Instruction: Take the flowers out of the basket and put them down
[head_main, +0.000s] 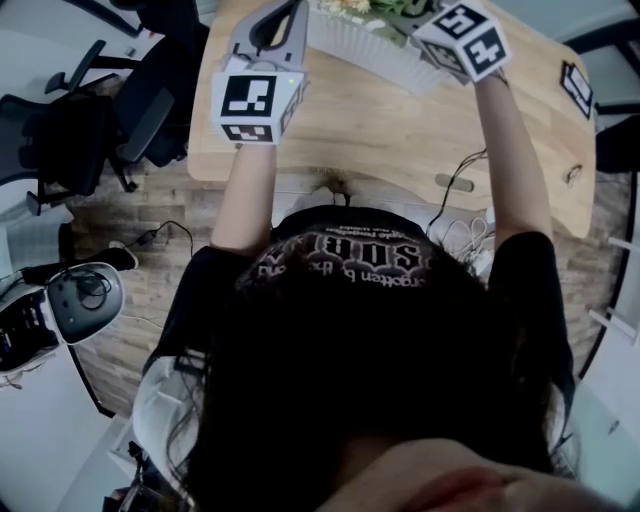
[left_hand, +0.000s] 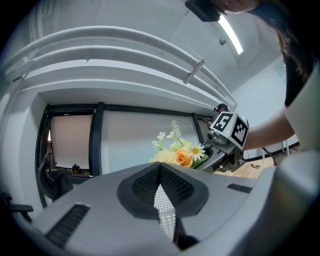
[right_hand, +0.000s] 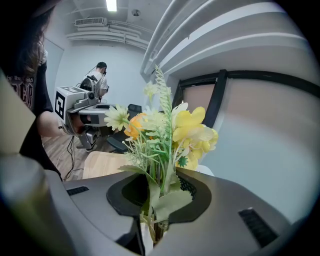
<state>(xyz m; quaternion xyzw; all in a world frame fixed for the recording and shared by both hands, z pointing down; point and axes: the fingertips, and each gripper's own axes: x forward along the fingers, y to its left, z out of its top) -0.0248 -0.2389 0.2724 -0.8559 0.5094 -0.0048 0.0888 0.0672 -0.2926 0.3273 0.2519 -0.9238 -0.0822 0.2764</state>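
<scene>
A bunch of artificial flowers (right_hand: 167, 131), yellow, orange and white with green leaves, stands up between the jaws of my right gripper (right_hand: 155, 225), which is shut on the stems. In the head view the flowers (head_main: 352, 7) show at the top edge above the white ribbed basket (head_main: 368, 47) on the wooden table (head_main: 380, 135). My left gripper (left_hand: 163, 199) is shut on a white perforated strip of the basket (left_hand: 161, 201). From it I see the flowers (left_hand: 181, 154) and the right gripper's marker cube (left_hand: 229, 128) at the right. In the head view the left gripper (head_main: 268, 35) is left of the basket and the right gripper (head_main: 455, 40) right of it.
Black office chairs (head_main: 105, 115) stand left of the table. Cables (head_main: 455, 195) hang off its near edge, and a dark flat item (head_main: 577, 88) lies at its right end. A person (right_hand: 99, 76) stands far back in the room.
</scene>
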